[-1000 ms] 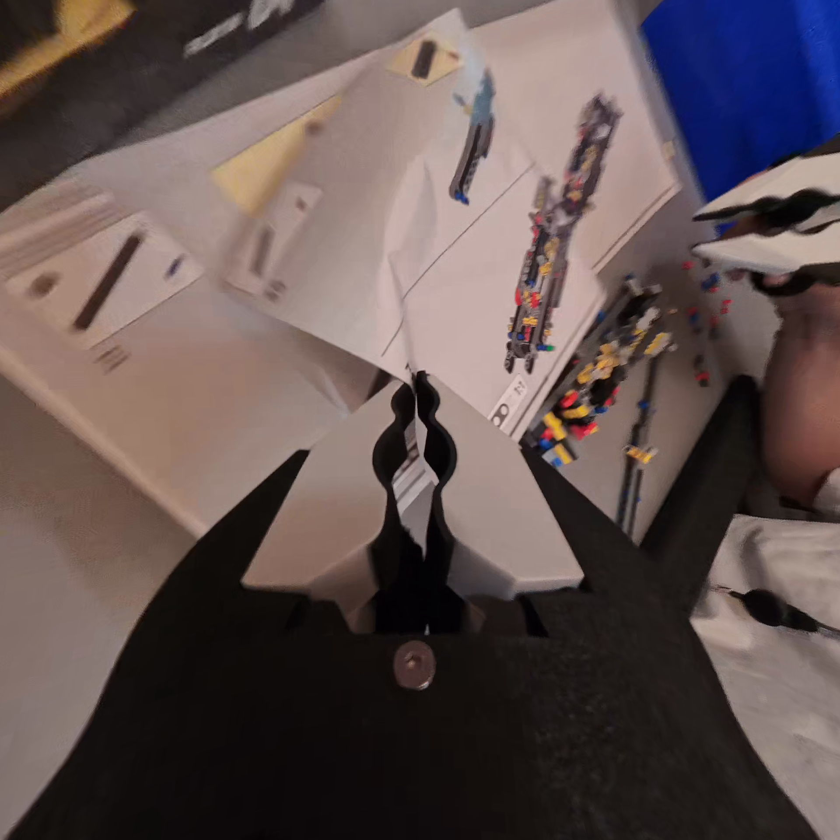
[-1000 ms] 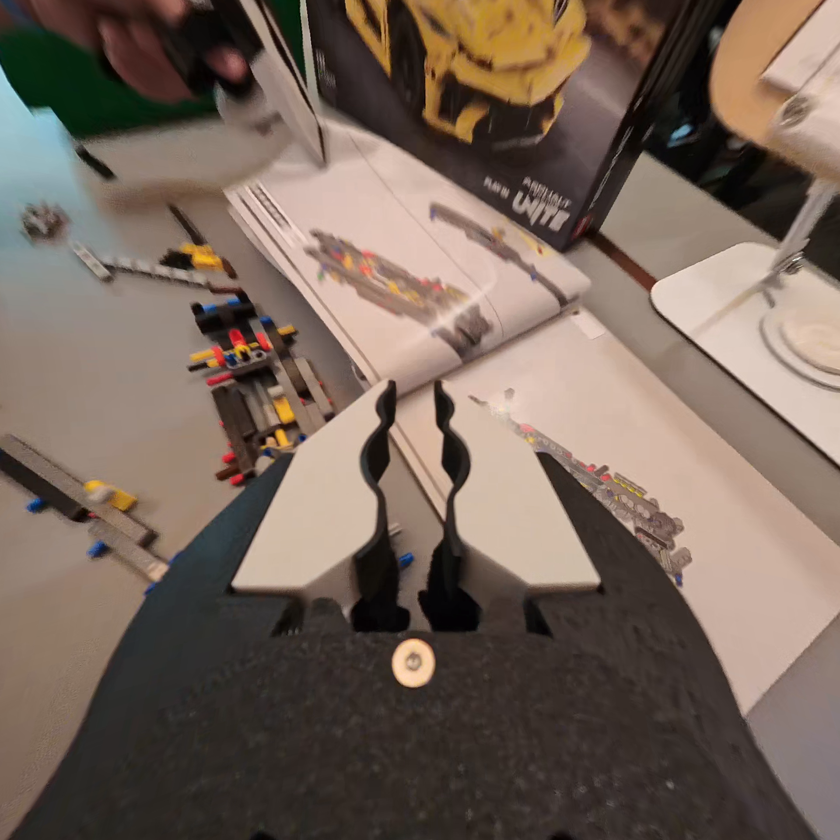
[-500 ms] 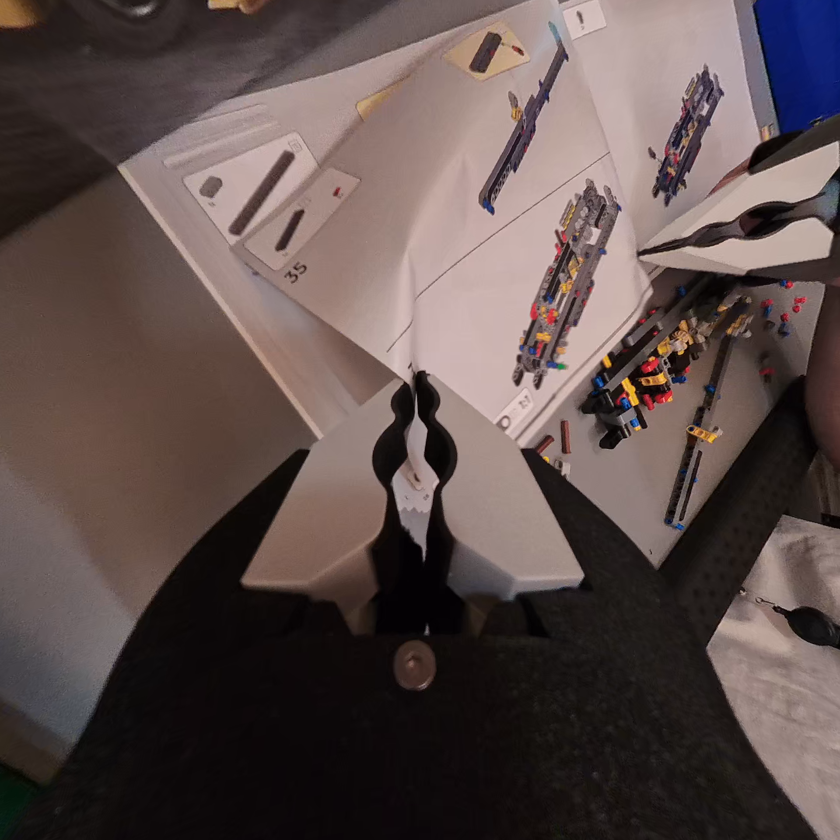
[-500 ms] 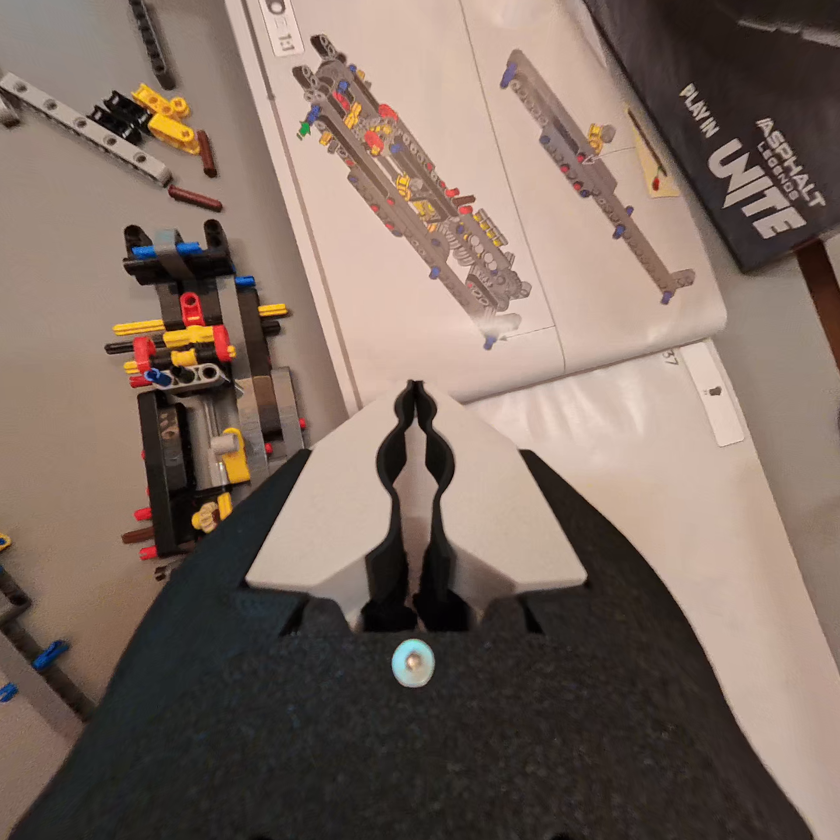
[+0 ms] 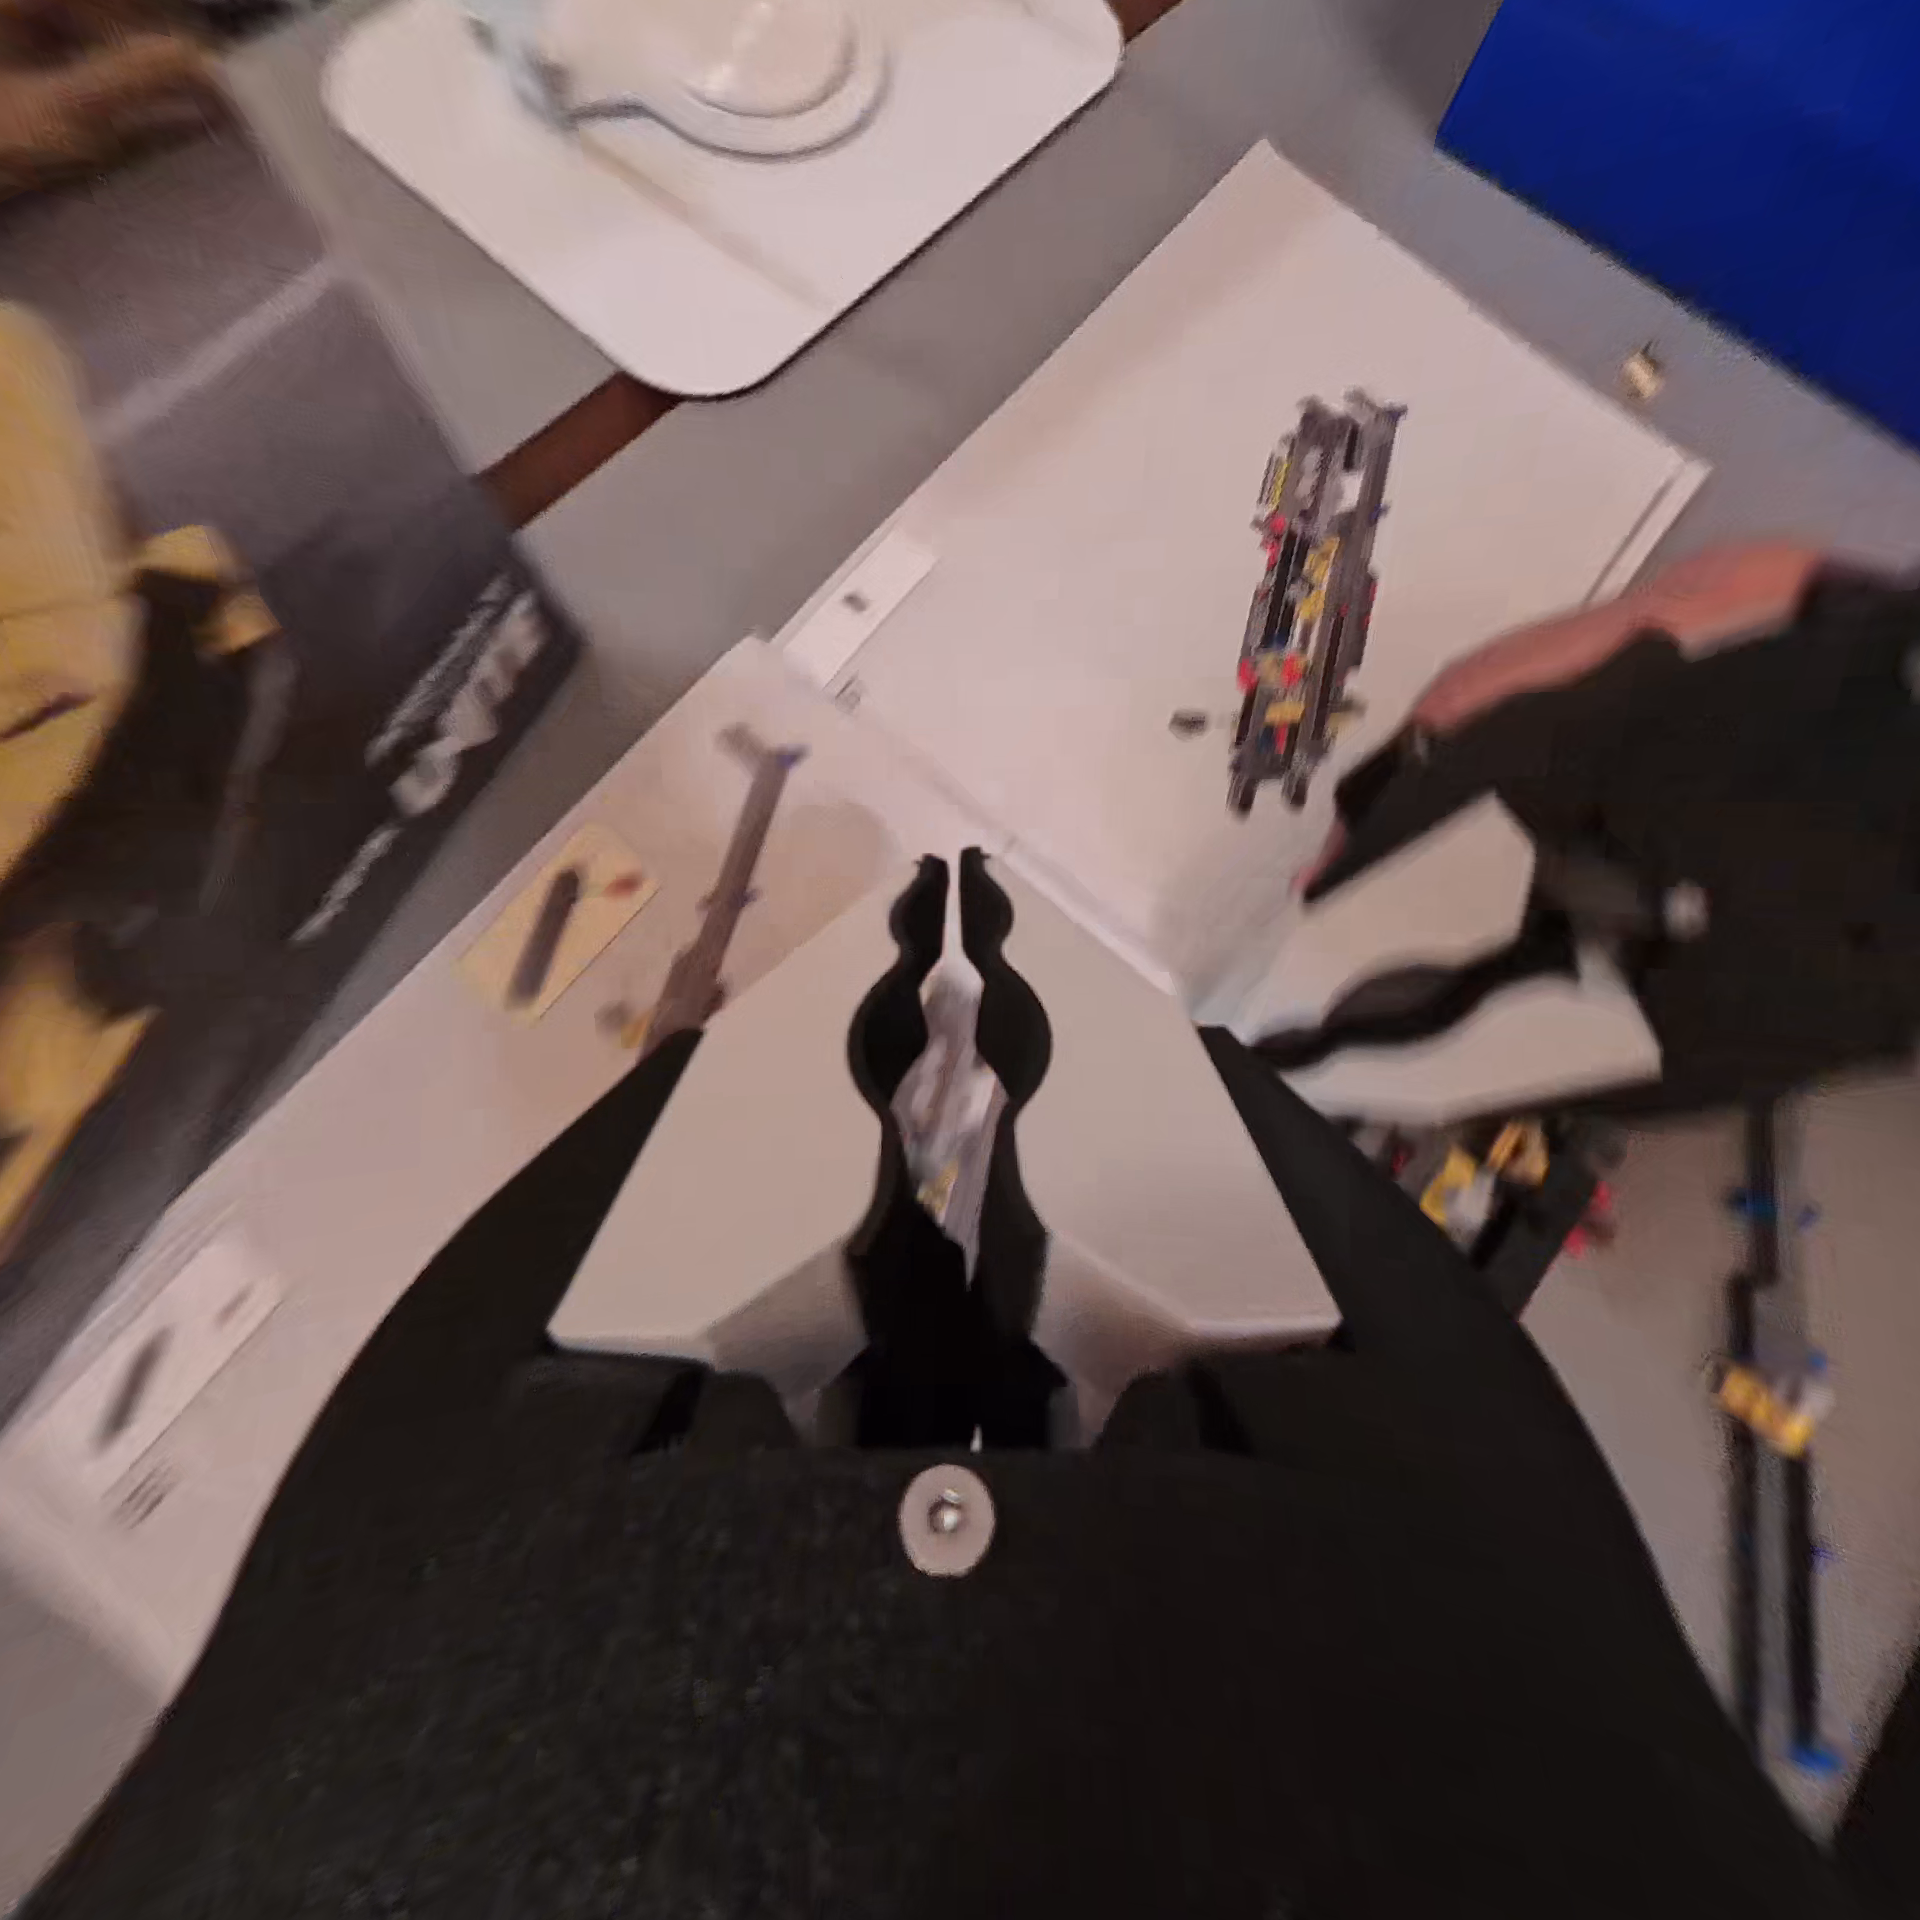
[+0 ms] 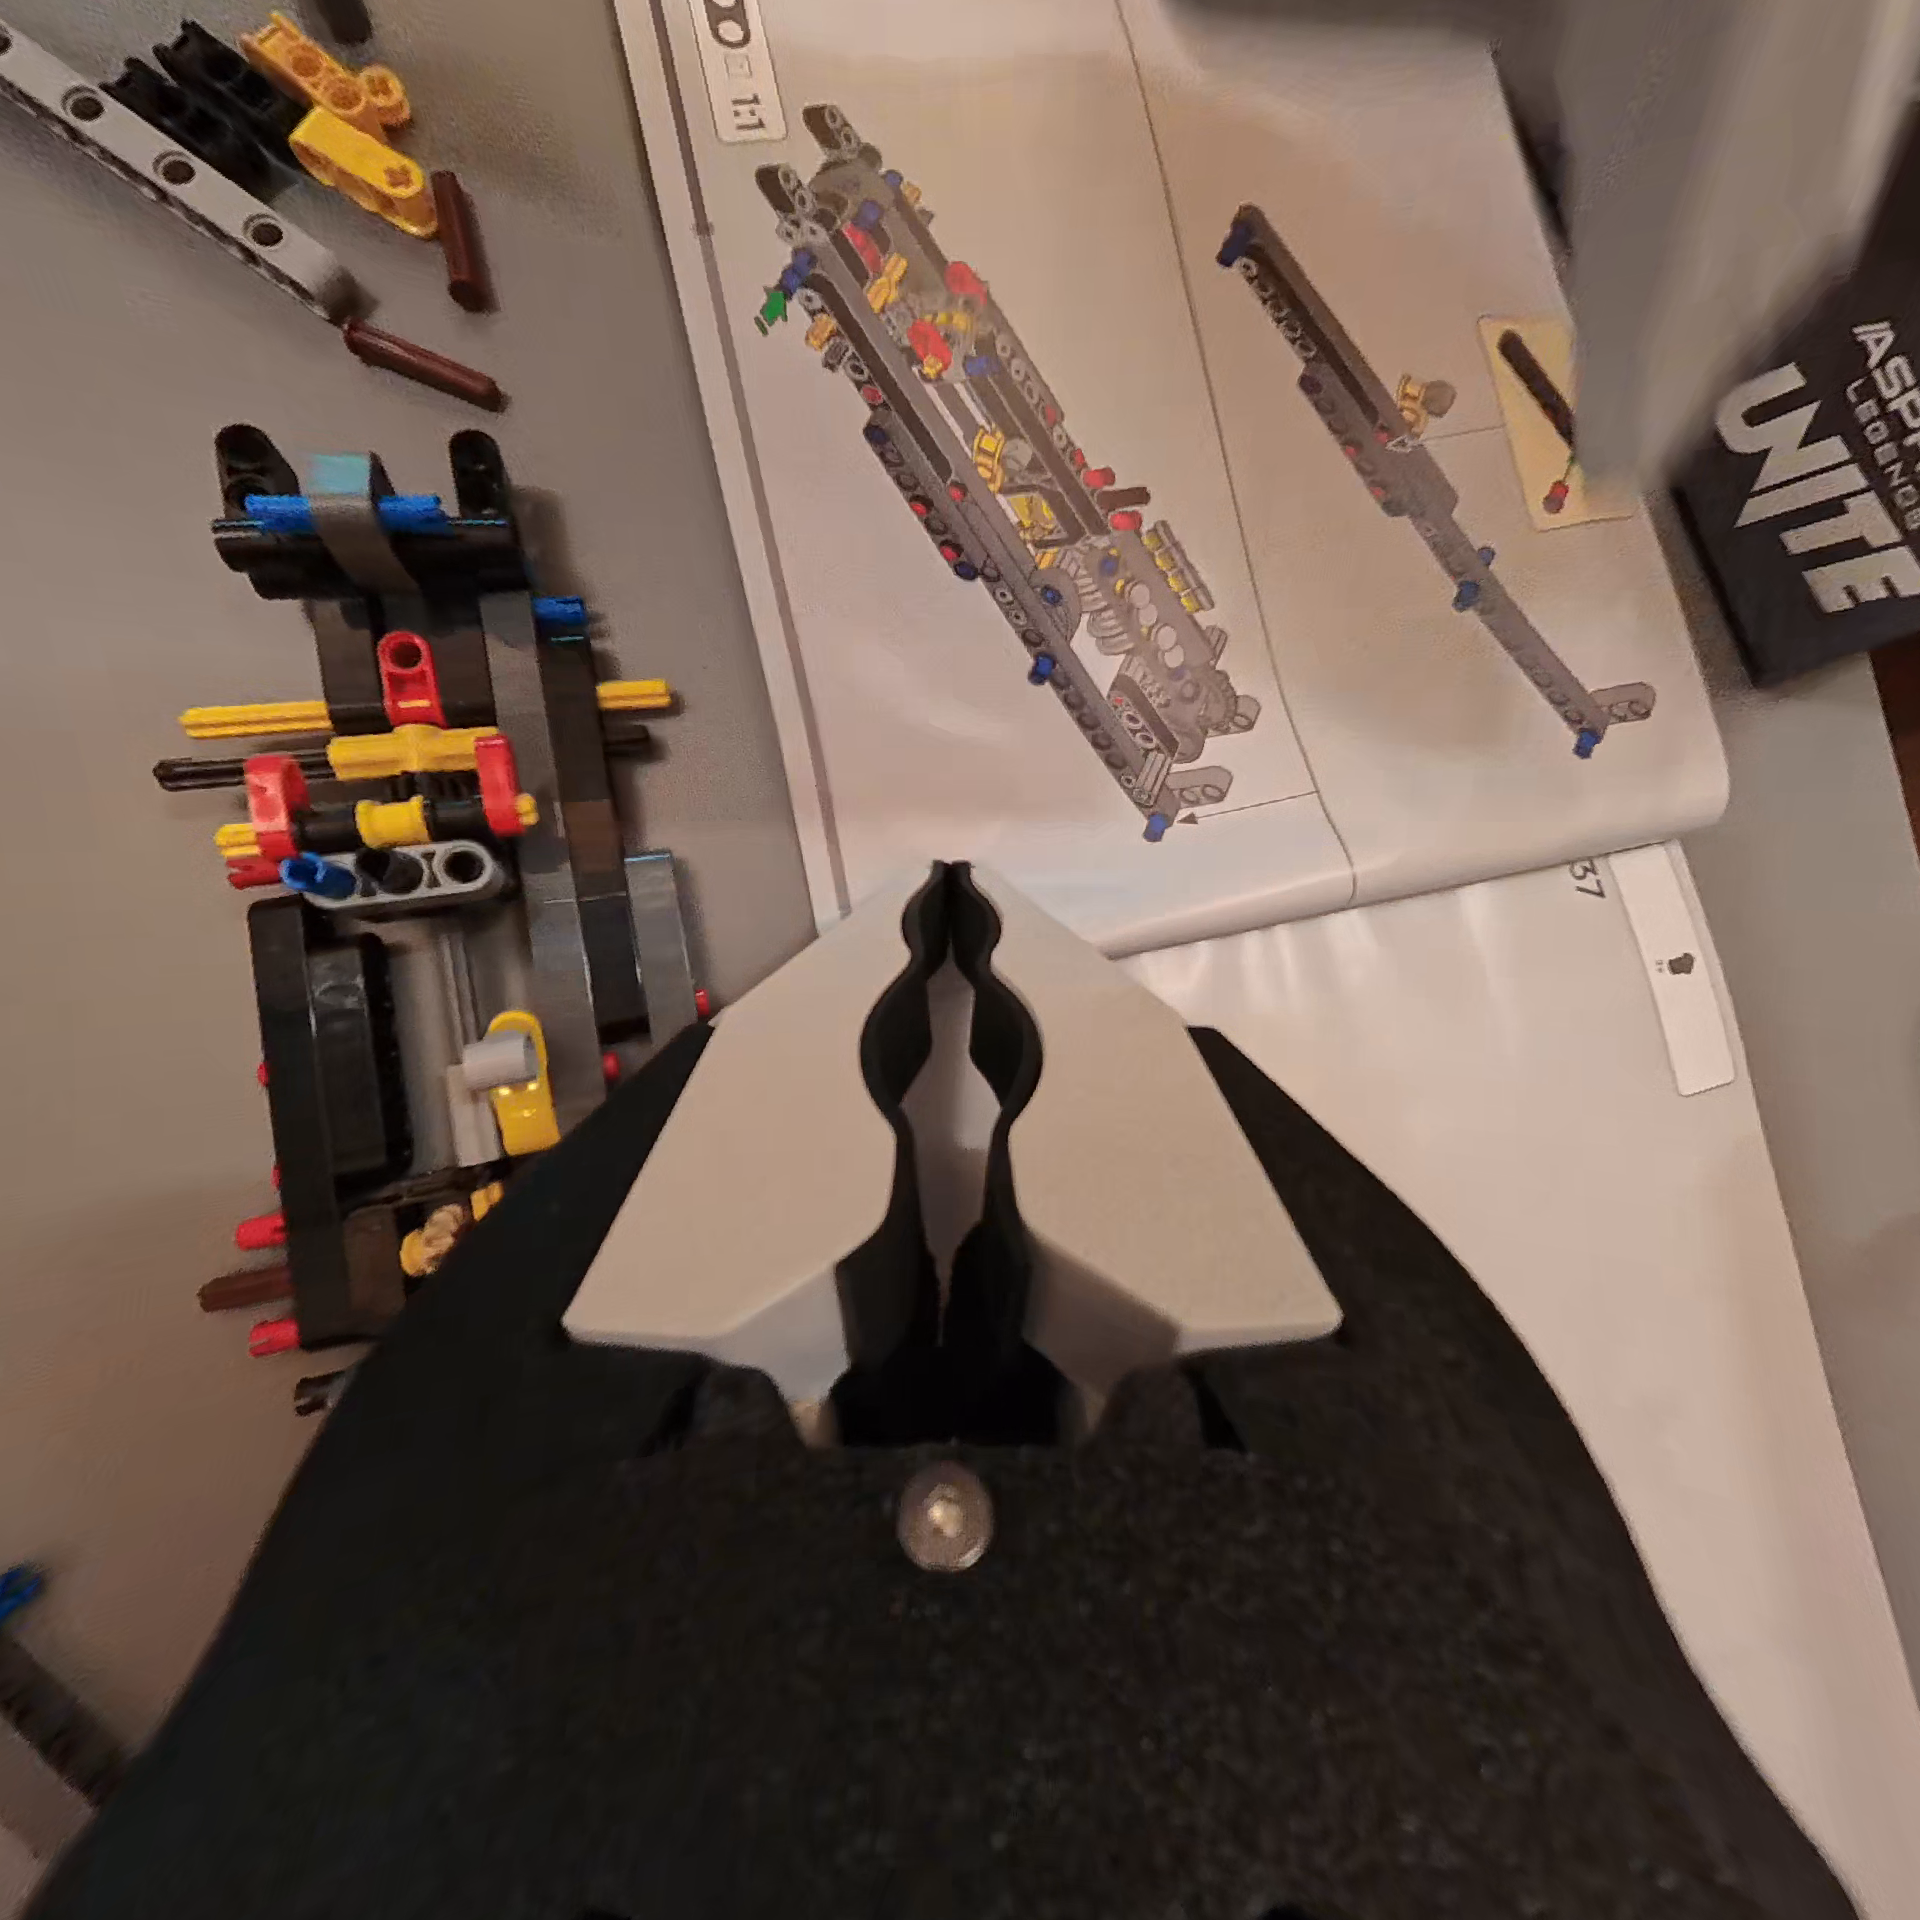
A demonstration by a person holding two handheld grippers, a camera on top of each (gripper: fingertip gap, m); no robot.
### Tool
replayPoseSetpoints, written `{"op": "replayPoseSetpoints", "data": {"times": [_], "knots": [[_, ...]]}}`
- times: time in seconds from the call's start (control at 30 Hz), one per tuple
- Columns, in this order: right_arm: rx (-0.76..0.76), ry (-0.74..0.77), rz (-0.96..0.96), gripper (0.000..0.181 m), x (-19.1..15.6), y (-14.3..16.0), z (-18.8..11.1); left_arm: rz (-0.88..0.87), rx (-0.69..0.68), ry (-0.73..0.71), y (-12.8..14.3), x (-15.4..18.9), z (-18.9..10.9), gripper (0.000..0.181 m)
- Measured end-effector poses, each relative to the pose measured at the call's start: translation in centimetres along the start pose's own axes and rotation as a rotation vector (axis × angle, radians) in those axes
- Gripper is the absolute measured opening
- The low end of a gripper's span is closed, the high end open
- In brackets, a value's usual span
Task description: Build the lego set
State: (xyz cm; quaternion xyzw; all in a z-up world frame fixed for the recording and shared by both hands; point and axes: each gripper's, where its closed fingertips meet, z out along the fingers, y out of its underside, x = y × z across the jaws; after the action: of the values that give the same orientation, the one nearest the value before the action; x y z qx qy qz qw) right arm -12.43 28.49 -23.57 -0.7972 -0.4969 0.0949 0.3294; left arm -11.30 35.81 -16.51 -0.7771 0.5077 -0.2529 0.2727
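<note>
A hobby work surface, possibly in a home or office: a grey counter (image 6: pixel 94 436) held an open instruction booklet (image 6: pixel 1039 520), loose bricks (image 6: pixel 343 125), a half-built frame (image 6: pixel 416 831) and the set's box (image 6: pixel 1808 499).

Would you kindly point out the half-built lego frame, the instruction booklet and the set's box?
half-built lego frame (image 6: pixel 416 883), right wrist view, on its grey three-hole beam.
instruction booklet (image 6: pixel 1039 727), right wrist view, on the open printed page.
set's box (image 6: pixel 1808 499), right wrist view, on its dark corner.

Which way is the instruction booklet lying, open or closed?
Open: the instruction booklet lies spread on the table, printed build diagrams facing up.
</note>
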Motion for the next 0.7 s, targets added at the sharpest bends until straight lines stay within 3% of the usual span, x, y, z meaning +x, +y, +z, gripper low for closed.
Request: {"op": "replayPoseSetpoints", "data": {"times": [0.07, 0.2, 0.47, 0.57, 0.63, 0.7], "knots": [[0.014, 0.003, 0.004, 0.000, -0.1, 0.1, -0.1, -0.055, -0.030, 0.021, -1.3, -0.2, 3.8, 0.000], [-0.006, -0.004, 0.029, 0.000, -0.3, 1.2, -1.0, -0.107, -0.152, -0.010, 0.9, -1.3, 7.7, 0.000], [0.022, -0.031, 0.064, 0.000, -0.3, 1.6, -1.3, -0.172, -0.084, 0.008, 1.2, -1.1, 8.1, 0.000], [0.097, -0.097, 0.078, 0.000, -0.2, 0.6, -2.0, -0.176, -0.073, 0.015, 1.3, -1.1, 8.1, 0.000], [0.184, -0.065, 0.144, 0.000, 2.1, -0.4, -3.2, -0.188, -0.057, 0.018, 1.2, -1.1, 8.1, 0.000], [0.141, -0.059, 0.189, 0.000, 3.7, 0.8, -3.1, -0.223, -0.042, 0.028, 1.2, -1.0, 8.1, 0.000]]}}
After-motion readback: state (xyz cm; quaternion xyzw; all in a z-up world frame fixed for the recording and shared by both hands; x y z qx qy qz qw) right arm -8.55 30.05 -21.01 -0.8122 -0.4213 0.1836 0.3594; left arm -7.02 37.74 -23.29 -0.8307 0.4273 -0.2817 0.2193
